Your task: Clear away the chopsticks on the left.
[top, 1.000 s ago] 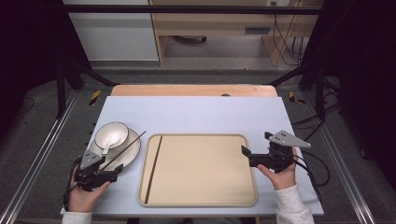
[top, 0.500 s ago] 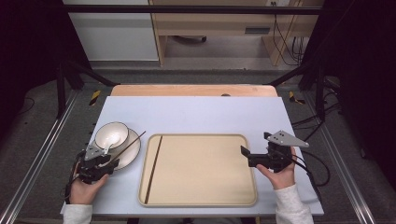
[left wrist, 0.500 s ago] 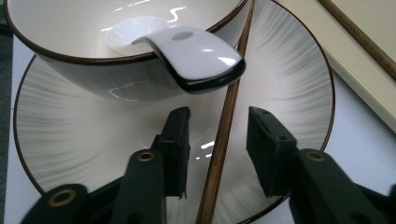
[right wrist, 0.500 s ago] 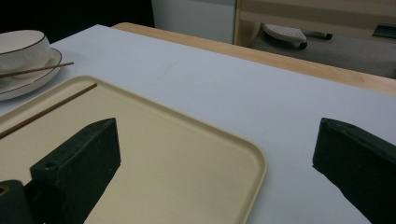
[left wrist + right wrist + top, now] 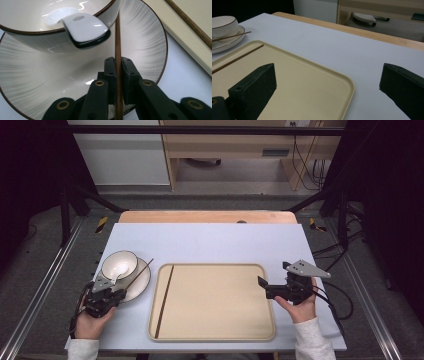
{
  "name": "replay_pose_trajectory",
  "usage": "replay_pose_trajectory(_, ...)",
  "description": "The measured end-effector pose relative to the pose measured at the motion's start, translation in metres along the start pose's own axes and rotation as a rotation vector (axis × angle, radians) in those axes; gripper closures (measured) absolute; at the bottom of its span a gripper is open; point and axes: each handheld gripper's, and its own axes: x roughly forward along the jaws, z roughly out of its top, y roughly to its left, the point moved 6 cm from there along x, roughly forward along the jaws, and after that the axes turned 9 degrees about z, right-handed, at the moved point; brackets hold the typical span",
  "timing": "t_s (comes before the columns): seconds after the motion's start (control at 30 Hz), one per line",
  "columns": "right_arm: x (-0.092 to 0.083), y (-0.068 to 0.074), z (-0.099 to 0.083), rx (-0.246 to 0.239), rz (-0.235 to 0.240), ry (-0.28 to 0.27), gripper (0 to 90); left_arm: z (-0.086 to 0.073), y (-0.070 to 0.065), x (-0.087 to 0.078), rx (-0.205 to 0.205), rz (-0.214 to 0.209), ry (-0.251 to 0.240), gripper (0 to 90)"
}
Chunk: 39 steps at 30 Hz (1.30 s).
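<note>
Brown wood is pinched between the closed jaws of the left gripper (image 5: 116, 82): a thin chopstick (image 5: 118, 45) lying across the white brown-rimmed plate (image 5: 150, 45), just beside the white bowl (image 5: 30, 37) holding a white spoon (image 5: 86, 30). Jaws spread, the right gripper (image 5: 327, 85) is held over the beige tray's (image 5: 312, 100) corner, where a second brown chopstick (image 5: 237, 60) lies.

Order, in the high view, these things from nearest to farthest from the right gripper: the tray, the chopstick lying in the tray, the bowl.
From the right gripper:
1. The tray: directly beside it, its right rim just under the jaws.
2. The chopstick lying in the tray: along the tray's left edge.
3. The bowl: far left, on a plate.
</note>
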Motion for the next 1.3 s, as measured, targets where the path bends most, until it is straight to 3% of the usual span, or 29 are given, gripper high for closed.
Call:
replay_pose_trajectory(0.23,0.000,0.000,0.000,0.001,-0.001,-0.001,1.2,0.002,-0.005,-0.001,-0.001,-0.013,0.006,84.2)
replay_pose_trajectory(0.57,-0.003,-0.001,0.002,0.001,-0.004,-0.012,1.3,0.014,-0.021,-0.015,-0.016,-0.010,-0.059,84.3)
replay_pose_trajectory(0.97,-0.004,-0.002,0.002,-0.001,-0.007,-0.012,1.3,0.027,-0.043,-0.025,-0.081,0.009,-0.126,84.4)
replay_pose_trajectory(1.3,-0.004,-0.001,0.002,0.003,-0.008,-0.016,1.3,0.031,-0.065,-0.026,-0.118,0.014,-0.145,84.3)
